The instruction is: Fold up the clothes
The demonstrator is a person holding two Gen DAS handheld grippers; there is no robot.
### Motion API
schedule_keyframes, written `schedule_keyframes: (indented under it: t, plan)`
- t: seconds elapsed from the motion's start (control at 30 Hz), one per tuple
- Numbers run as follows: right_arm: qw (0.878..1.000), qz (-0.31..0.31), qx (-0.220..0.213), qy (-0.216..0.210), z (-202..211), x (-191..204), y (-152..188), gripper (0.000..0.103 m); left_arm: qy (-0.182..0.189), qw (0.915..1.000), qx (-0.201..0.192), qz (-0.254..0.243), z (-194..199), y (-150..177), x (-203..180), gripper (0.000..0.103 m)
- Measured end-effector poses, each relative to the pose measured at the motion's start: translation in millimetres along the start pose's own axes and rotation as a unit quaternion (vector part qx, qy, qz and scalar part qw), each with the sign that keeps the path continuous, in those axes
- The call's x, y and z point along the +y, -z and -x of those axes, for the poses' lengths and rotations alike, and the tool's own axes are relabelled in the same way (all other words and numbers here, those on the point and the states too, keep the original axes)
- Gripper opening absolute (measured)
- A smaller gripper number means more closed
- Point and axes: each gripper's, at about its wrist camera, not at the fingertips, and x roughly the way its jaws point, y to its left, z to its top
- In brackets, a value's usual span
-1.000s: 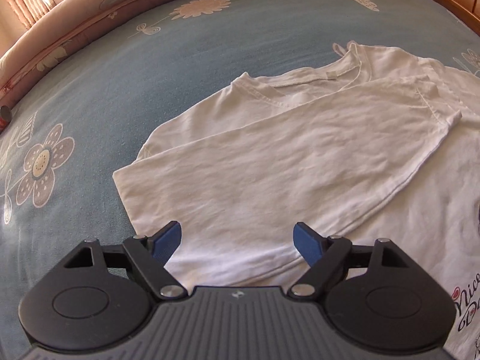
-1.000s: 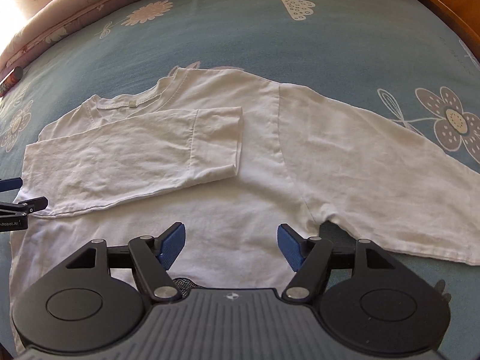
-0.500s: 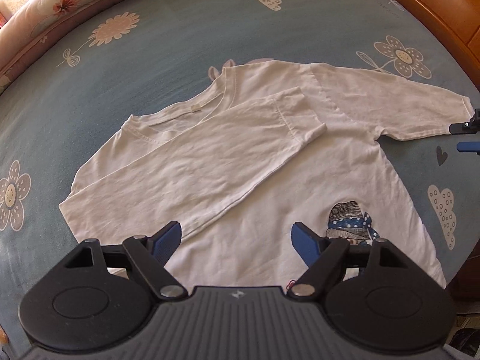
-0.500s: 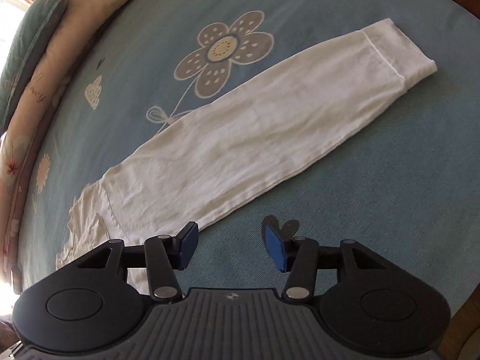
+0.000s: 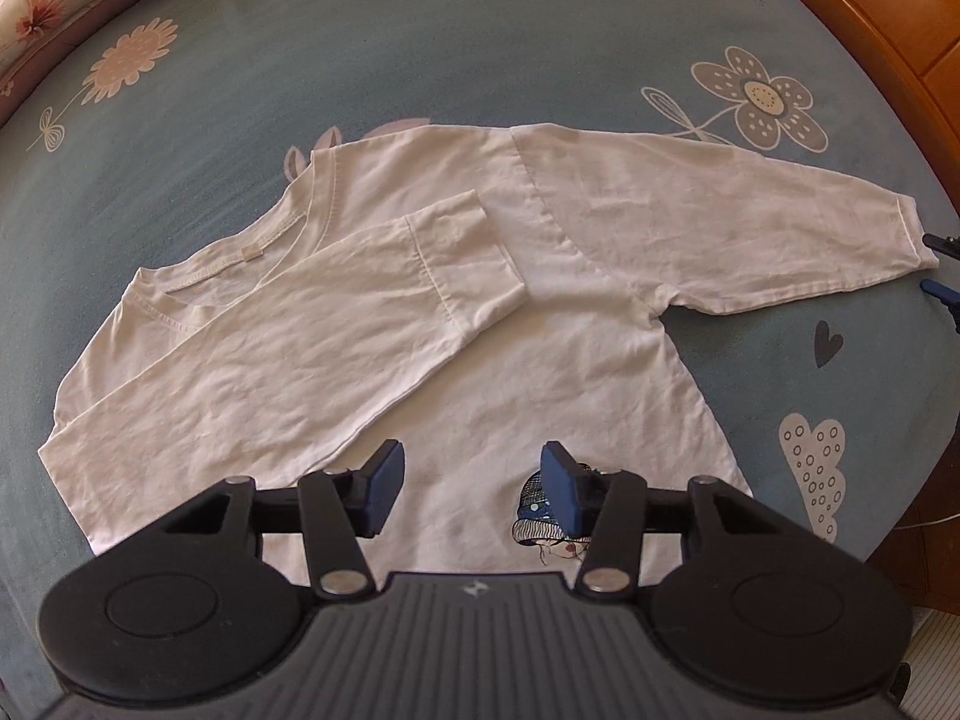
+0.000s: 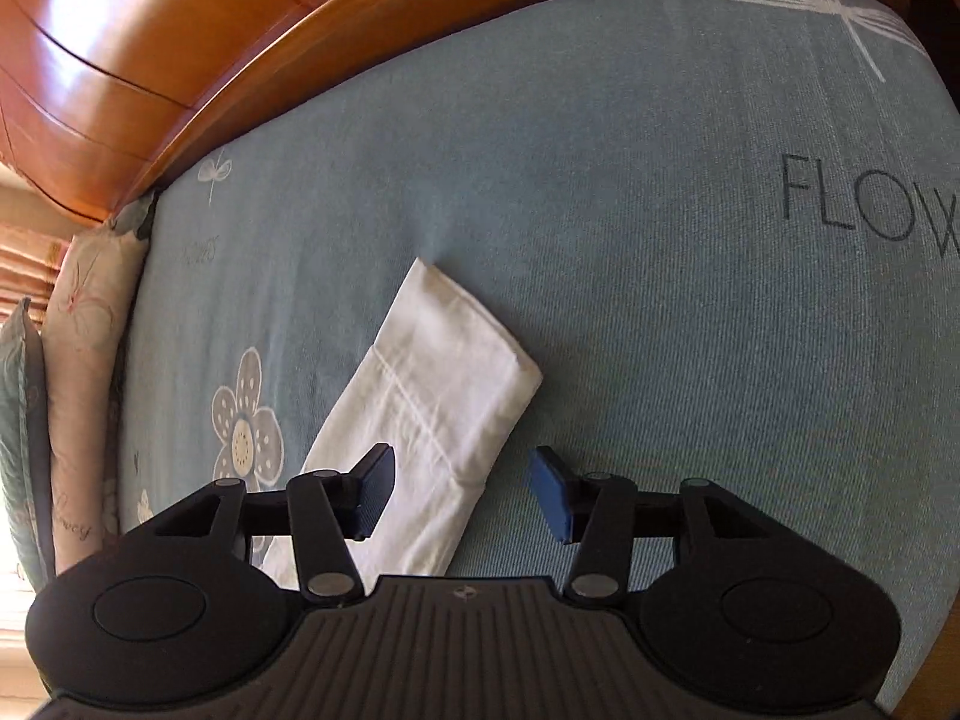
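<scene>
Now we hover our left gripper (image 5: 468, 489) above the white shirt (image 5: 540, 396) on the blue bedsheet (image 5: 540, 48), jaws closing, empty, our right gripper (image 6: 462, 489) half open, sleeve cuff (image 6: 444, 372) between and beyond its fingertips, ungripped

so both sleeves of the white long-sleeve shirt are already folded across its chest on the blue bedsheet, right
Not quite: only one sleeve of the white long-sleeve shirt lies folded across its chest. The other sleeve is spread out flat on the blue bedsheet, as the left wrist view shows.
</scene>
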Motion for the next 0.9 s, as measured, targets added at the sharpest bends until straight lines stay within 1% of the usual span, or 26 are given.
schedule_keyframes:
  t: [0.1,0.2,0.4,0.6,0.7,0.73,0.77,0.8,0.83,0.87,0.9]
  plan:
    - [0.999,-0.033,-0.005,-0.038,-5.4,-17.5,-9.7,0.055,-0.005,0.9997,0.009,-0.02,-0.8,-6.0,-12.2,0.049]
    - [0.997,-0.038,-0.005,-0.07,-10.1,-24.6,-17.1,0.055,-0.005,0.9993,0.013,-0.035,-2.4,-12.4,-22.8,0.05]
    - [0.992,-0.033,0.004,-0.118,-20.2,-30.2,-37.1,0.055,-0.005,0.9976,0.02,-0.066,-11.0,-20.8,-43.1,0.051]
    - [0.989,-0.004,0.033,-0.142,-35.5,-25.8,-57.2,0.055,-0.001,0.996,0.027,-0.086,-20.5,-22.8,-56.9,0.051]
    - [0.989,0.029,0.055,-0.135,-38.2,-14.9,-62.6,0.054,0.002,0.9955,0.033,-0.088,-24.3,-22.9,-59.8,0.051]
    - [0.989,0.042,0.063,-0.127,-38.7,-10.8,-64.1,0.053,0.001,0.9953,0.034,-0.09,-25.2,-22.6,-60.6,0.051]
    - [0.989,0.055,0.071,-0.117,-39.1,-6.7,-65.6,0.048,0.001,0.9952,0.035,-0.091,-25.8,-22.5,-61.3,0.051]
    - [0.989,0.07,0.076,-0.101,-39.3,-2.6,-67.1,0.038,0.002,0.9952,0.036,-0.091,-26.2,-22.5,-61.7,0.051]
    - [0.99,0.089,0.081,-0.08,-39.0,2.1,-67.2,0.031,0.003,0.9952,0.036,-0.09,-26.2,-22.6,-61.8,0.051]
    - [0.989,0.107,0.084,-0.059,-38.5,7.1,-66.1,0.016,0.004,0.9953,0.036,-0.089,-25.8,-22.8,-61.7,0.051]
    - [0.989,0.115,0.086,-0.046,-38.3,10.6,-65.4,0.007,0.005,0.9955,0.034,-0.088,-24.5,-23.2,-61.2,0.051]
